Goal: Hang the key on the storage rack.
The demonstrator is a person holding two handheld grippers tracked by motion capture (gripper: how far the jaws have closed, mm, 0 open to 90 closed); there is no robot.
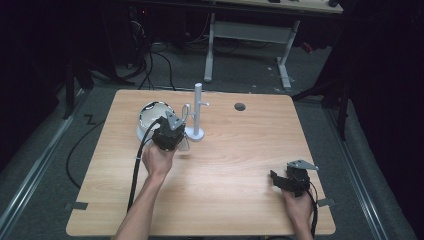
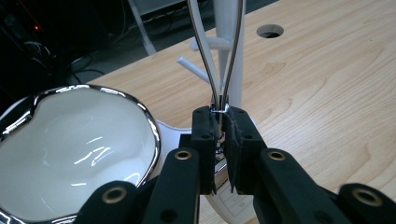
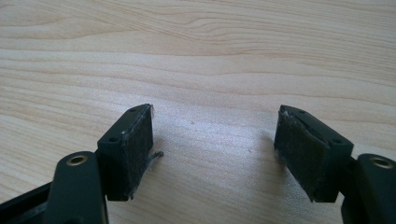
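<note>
Left gripper (image 2: 219, 135) clamped on metal loop (image 2: 219, 60), right gripper (image 3: 215, 154) wide apart

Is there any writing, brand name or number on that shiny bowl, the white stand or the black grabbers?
No text can be read.
The white piece under the left gripper has faint printed marks, too small and blurred to read.
The chrome-rimmed bowl, the white stand, the metal loop, the right gripper and the table bear no lettering.

Wooden table (image 1: 225, 165), white bowl (image 1: 150, 117), white stand (image 1: 197, 112)
</note>
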